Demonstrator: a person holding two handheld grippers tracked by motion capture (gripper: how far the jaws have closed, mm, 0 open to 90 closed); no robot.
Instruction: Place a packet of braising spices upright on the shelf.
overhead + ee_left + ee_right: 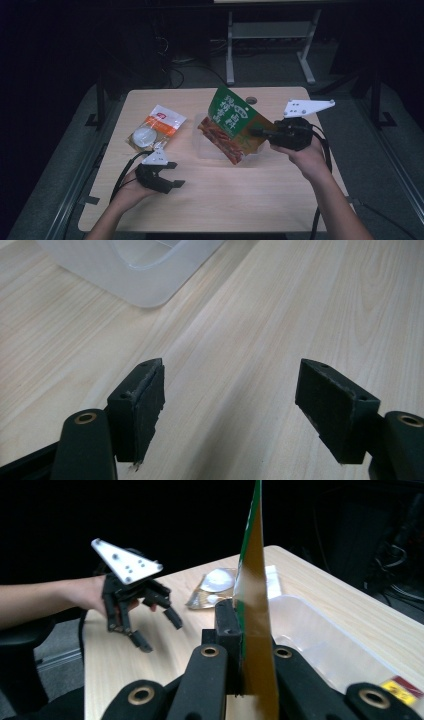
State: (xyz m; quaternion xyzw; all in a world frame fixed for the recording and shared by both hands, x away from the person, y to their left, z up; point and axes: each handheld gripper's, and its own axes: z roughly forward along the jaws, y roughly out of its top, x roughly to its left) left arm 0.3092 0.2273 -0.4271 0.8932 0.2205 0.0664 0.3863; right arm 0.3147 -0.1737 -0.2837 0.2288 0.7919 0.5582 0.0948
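A green and orange snack bag (231, 122) hangs tilted over a clear plastic container (202, 147) in the middle of the table. My right gripper (256, 133) is shut on the bag's right edge. In the right gripper view the bag (252, 580) stands edge-on, clamped between the jaws of the right gripper (240, 635), with the container (310, 635) below it. My left gripper (176, 174) is open and holds nothing, low over the table in front of the container and to its left. Its jaws stand wide apart in the left gripper view (230, 405), facing a container corner (135, 275).
An orange and white packet (155, 129) lies flat at the table's left, beyond the left gripper; it is also in the right gripper view (215, 586). Bare wood table (240, 200) spans the near side. Dark floor and a metal stand (230, 50) are behind.
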